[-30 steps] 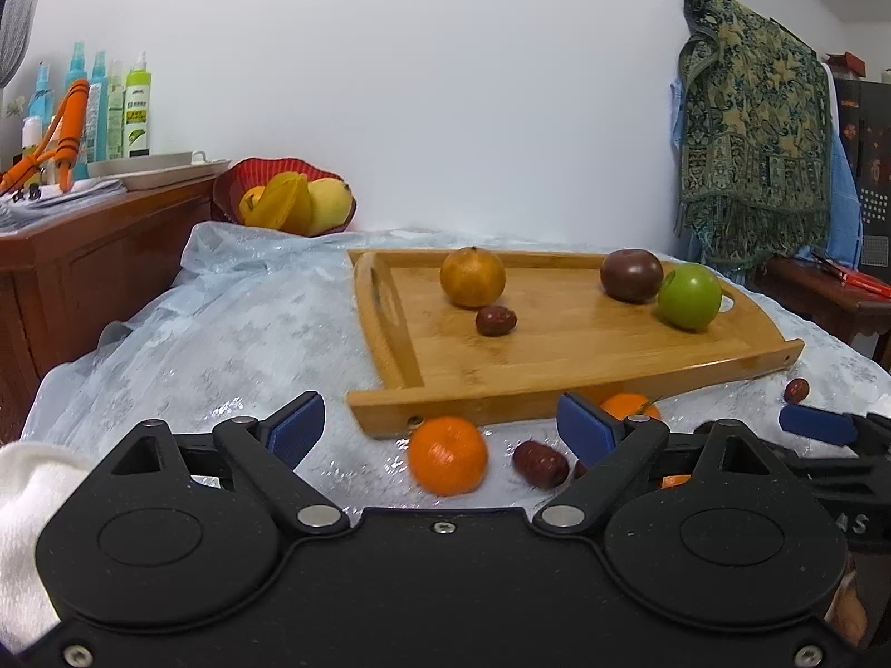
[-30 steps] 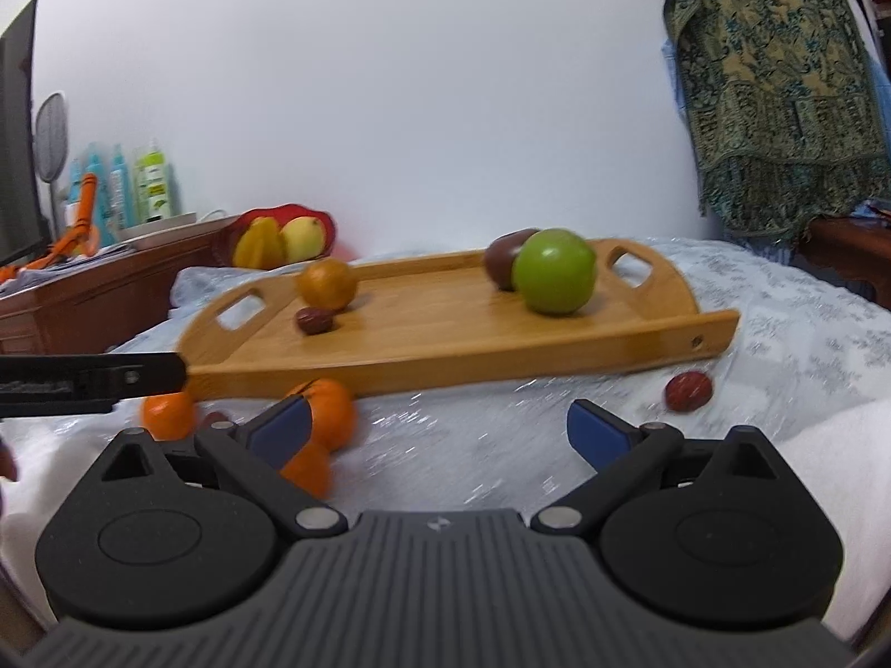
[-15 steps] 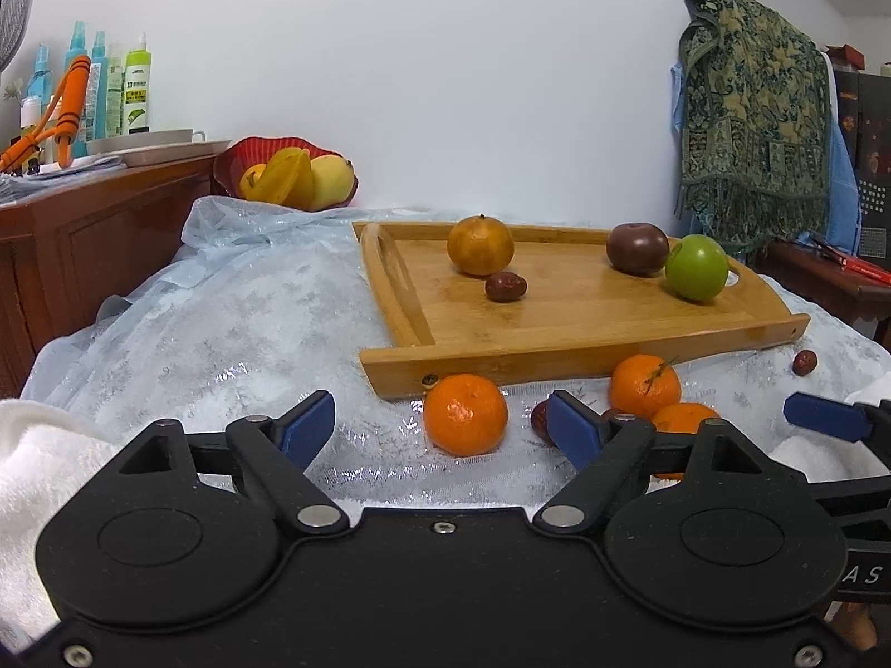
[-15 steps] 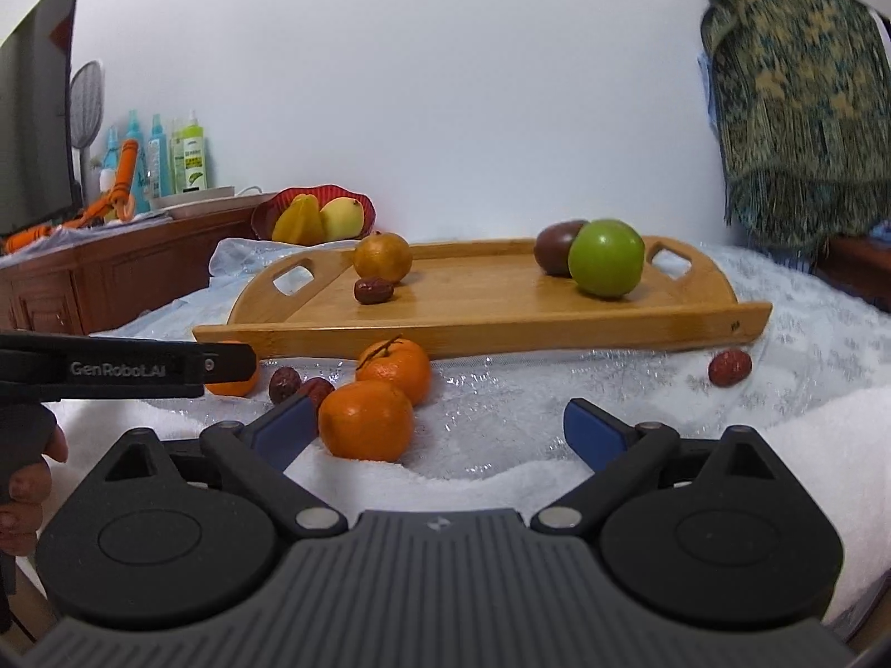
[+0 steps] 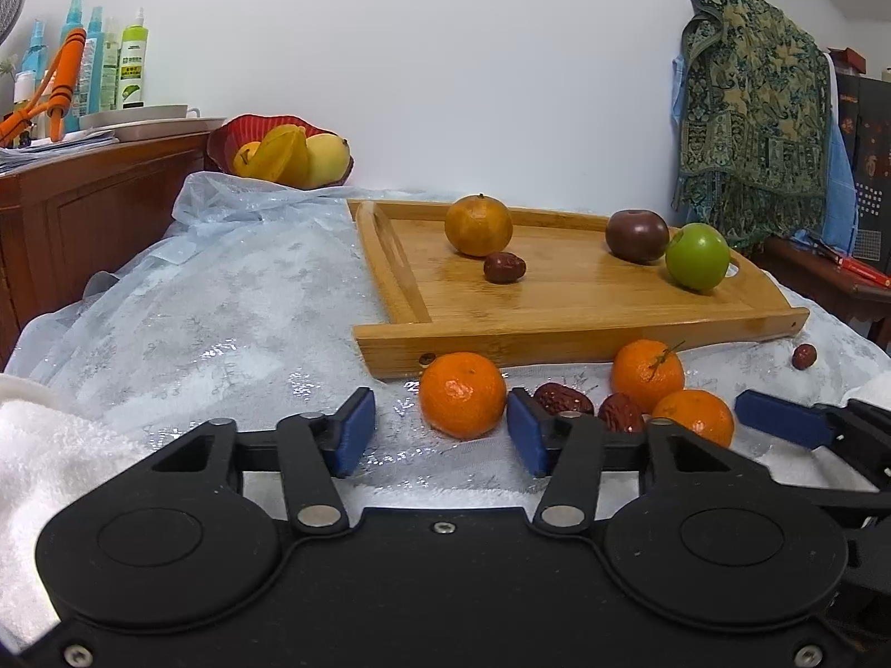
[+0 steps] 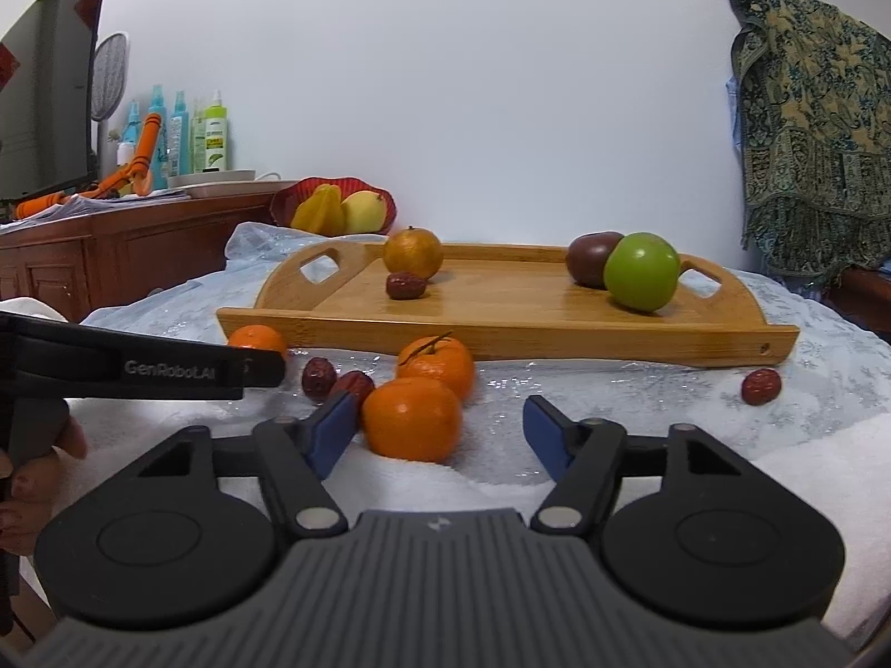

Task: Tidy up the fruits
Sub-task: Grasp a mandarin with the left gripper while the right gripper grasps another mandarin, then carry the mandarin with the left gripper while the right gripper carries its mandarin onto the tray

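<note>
Found the left gripper (image 5: 440, 434) released, gripping nothing, low over the lacy plastic-covered cloth (image 5: 250, 306), with a round orange mandarin (image 5: 462, 394) just ahead between its blue pads (image 5: 351, 428). Found the right gripper (image 6: 440, 434) likewise spread and empty, with a second orange mandarin (image 6: 412, 418) lying toward its left pad, not centred.

Counted four fruits already on the rimmed bamboo tray (image 5: 557, 334): a brownish-orange citrus (image 5: 478, 224), a small red date (image 5: 504, 267), a dark purple round fruit (image 6: 593, 256) and a glossy green apple (image 6: 640, 271). Left loose in front of the tray: the two mandarins, a stemmed mandarin (image 6: 437, 363), two wrinkled red dates (image 6: 318, 377) and a lone date (image 6: 760, 386) off to the right.

Judged the risks as follows. Could squirt either mandarin sideways by closing off-centre on a round, smooth skin, likeliest on the right. Could knock the neighbouring dates and the stemmed mandarin, packed touching or nearly so. Could clash the two grippers, working close side by side. Could snag the slippery plastic and drag fruit along. Could catch the tray's raised front wall on the lift and drop the fruit.

Compared with half a second before: narrowed both pairs of fingers somewhat, and brought the right-hand mandarin nearer the middle of its gap. Saw no change to the tray or its four fruits.
</note>
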The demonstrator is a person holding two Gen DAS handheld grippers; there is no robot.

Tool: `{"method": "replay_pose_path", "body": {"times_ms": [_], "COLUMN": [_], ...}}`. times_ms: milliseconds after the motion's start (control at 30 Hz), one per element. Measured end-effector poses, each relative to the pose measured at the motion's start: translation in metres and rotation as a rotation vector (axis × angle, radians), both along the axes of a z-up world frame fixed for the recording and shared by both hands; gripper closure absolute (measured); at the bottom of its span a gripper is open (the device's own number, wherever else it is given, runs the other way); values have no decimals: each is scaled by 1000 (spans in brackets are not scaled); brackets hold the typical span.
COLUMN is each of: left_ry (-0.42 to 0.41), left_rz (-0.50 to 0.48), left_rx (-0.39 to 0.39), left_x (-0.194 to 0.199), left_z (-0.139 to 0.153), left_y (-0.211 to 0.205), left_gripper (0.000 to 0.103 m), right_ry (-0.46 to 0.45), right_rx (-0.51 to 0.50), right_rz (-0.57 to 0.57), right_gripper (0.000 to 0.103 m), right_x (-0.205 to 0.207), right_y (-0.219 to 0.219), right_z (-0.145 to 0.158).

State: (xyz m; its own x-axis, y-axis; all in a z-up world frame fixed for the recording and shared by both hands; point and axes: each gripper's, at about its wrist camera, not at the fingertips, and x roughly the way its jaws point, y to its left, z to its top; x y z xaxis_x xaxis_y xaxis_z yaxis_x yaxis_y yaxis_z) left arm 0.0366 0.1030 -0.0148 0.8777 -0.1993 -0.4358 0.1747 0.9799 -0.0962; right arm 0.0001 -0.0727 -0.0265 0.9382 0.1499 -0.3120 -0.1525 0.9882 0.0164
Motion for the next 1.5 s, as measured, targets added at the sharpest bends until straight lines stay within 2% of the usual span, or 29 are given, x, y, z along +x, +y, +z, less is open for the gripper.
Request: {"method": "replay_pose_path", "body": {"times_ms": [167,333,600,833,1167,1500], "left_ry": [3,4,-75,-106,-51,19], "left_rz": [-13,-1,2,-7,-10,0], "left_rx": [12,1,-16,-20,-4,-3], "left_x": [3,3,-9,3,39,76], "left_z": [-1,1,20,38,47,44], "left_y": [-7,-10,-18,-32,-44,-48], "left_gripper": [67,71,71,71,71,71], "right_ry": [12,26,15,-39,-100,-61], "right_rx": [3,17,40,41,15,50], "right_rz": [19,25,22,-13,-124,-197], "right_gripper": [48,57,59,59,59,59], "right_x": [2,4,2,9,45,80], "right_y": [4,3,-7,-32,-82,-112], "right_z": [-1,-1,8,29,54,64]}}
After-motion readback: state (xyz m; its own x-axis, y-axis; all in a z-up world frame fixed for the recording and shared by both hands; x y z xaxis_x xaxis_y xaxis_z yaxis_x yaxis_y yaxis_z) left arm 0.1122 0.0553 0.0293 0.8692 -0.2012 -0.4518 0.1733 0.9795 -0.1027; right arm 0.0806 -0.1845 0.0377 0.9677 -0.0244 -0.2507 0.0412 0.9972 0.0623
